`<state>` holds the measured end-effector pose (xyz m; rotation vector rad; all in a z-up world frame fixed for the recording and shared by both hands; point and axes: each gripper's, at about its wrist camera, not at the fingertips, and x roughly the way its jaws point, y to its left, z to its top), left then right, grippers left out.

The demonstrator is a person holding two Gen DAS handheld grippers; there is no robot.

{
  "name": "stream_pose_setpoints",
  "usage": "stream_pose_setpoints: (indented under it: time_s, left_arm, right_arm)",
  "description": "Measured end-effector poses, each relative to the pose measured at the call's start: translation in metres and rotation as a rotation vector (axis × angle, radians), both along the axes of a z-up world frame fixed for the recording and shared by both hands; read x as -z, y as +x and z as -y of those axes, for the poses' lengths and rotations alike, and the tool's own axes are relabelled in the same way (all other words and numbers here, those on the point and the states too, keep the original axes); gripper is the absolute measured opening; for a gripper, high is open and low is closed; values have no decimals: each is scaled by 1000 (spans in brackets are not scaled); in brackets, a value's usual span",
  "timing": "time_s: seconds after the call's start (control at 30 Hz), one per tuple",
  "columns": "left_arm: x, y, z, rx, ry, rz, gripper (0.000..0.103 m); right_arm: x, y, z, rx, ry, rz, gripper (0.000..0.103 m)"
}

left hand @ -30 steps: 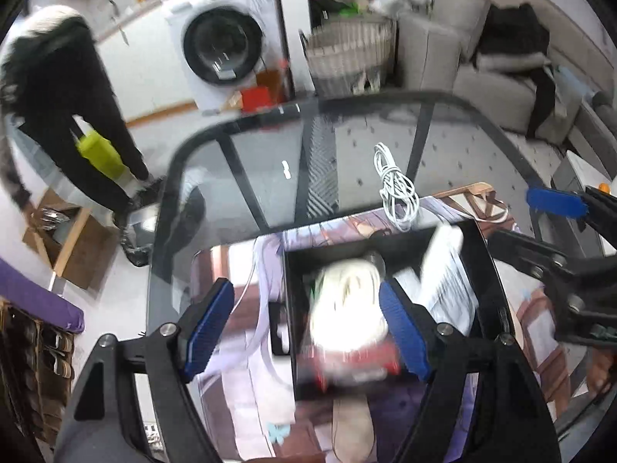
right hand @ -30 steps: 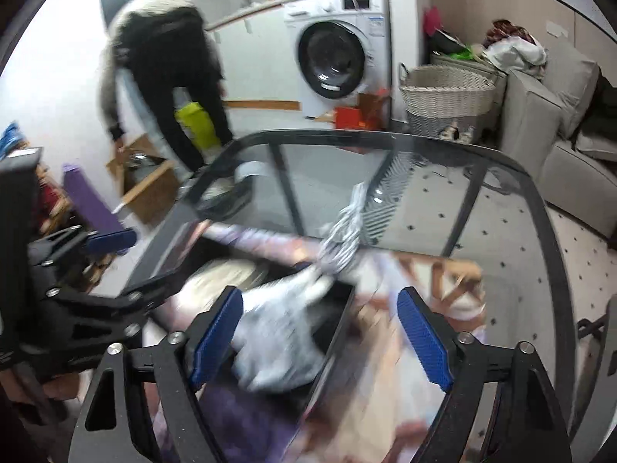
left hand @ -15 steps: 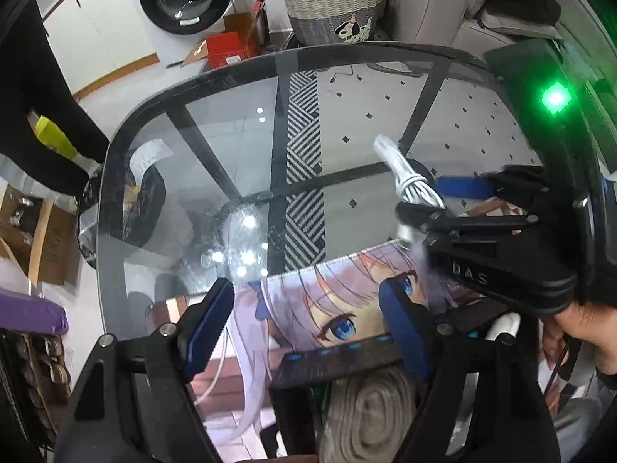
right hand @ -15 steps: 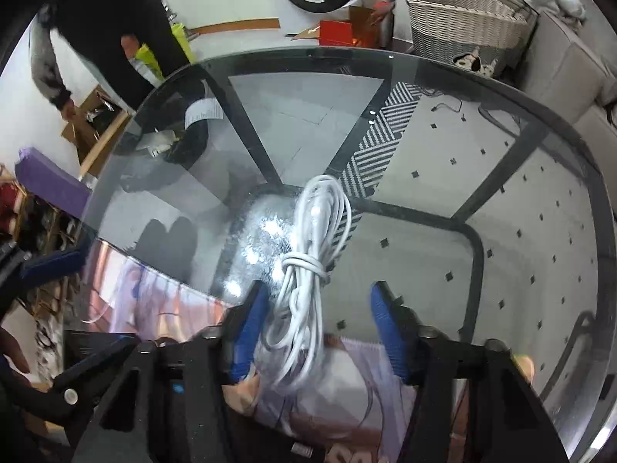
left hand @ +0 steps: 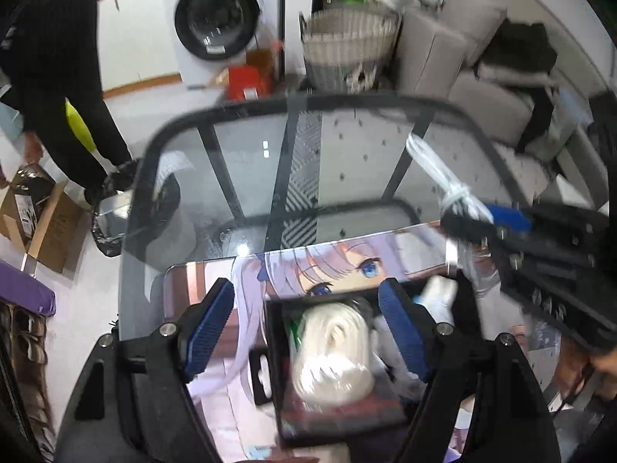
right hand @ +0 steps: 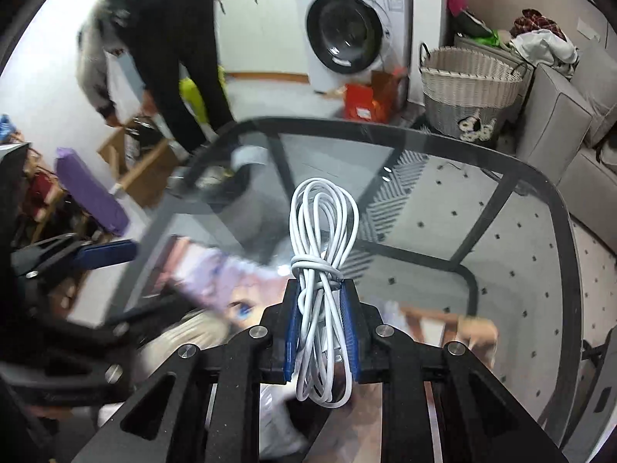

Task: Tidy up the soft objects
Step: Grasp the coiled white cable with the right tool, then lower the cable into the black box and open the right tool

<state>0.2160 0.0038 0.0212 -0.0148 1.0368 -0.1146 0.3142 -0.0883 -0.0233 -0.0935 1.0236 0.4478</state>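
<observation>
My right gripper (right hand: 322, 301) is shut on a coiled white cable (right hand: 322, 231) and holds it above the glass table; it also shows in the left wrist view (left hand: 486, 218) with the cable (left hand: 435, 166) sticking up. My left gripper (left hand: 308, 320) is open and empty above a black box (left hand: 277, 378) that holds a cream rolled cloth (left hand: 331, 351), a white cloth (left hand: 435, 297) and a red plaid item (left hand: 347, 411). The box sits on an anime-print mat (left hand: 308, 266).
The round glass table (right hand: 501, 231) has a dark rim (left hand: 347, 100). Beyond it stand a washing machine (right hand: 347, 27), a wicker basket (right hand: 466, 88), a grey sofa (left hand: 482, 77) and a person in black (right hand: 166, 38) bending over boxes.
My right gripper closed on the white cable and lifted it off the table. My left gripper drew back and now hovers over the black box again.
</observation>
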Motion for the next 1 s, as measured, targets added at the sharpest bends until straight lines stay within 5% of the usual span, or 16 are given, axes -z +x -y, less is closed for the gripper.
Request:
stream_pose_setpoints:
  time_s: [0.2, 0.43, 0.57, 0.7, 0.9, 1.0]
  left_arm:
    - [5, -45, 10, -7, 23, 27, 78]
    - [31, -77, 17, -16, 59, 30, 78]
    - [37, -90, 15, -16, 61, 53, 78]
    - [38, -106, 16, -12, 60, 117, 78]
    - [42, -131, 18, -31, 71, 245, 78]
    - [42, -148, 23, -35, 109, 355, 78]
  right_arm:
    - [-1, -62, -8, -30, 2, 11, 20]
    - [50, -76, -15, -3, -34, -59, 20]
    - [48, -86, -14, 23, -21, -50, 23]
    - [38, -108, -7, 48, 18, 13, 51]
    - [27, -150, -1, 53, 33, 149, 53]
    - [26, -173, 6, 97, 44, 266, 67]
